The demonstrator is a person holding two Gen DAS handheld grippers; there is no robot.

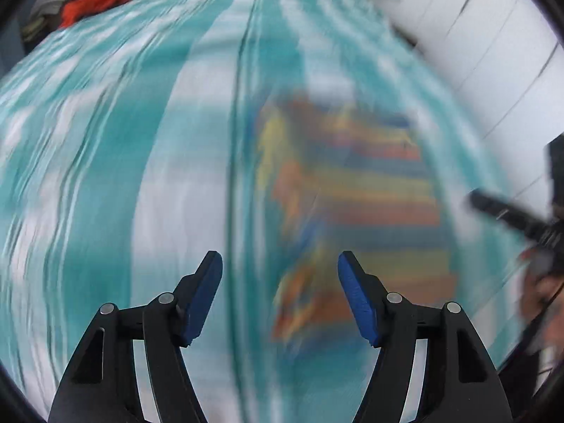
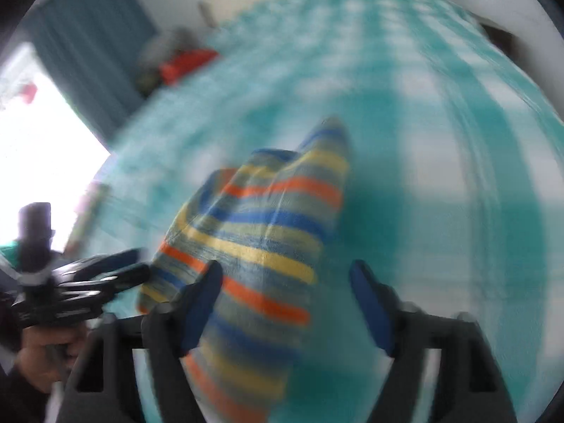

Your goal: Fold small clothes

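Both frames are blurring. Left gripper [image 1: 280, 275] is hanging with jaws wide apart, gripping nothing — striped garment [image 1: 352, 208] is lying on the teal-checked bed [image 1: 123, 141]. Right gripper [image 2: 285, 282] jaws are also gaping — garment [image 2: 253, 232] between them, unpinched.

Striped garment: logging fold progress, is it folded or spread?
Cannot tell. The striped garment lies bunched and unevenly on the teal bedcover; blur hides any fold lines.
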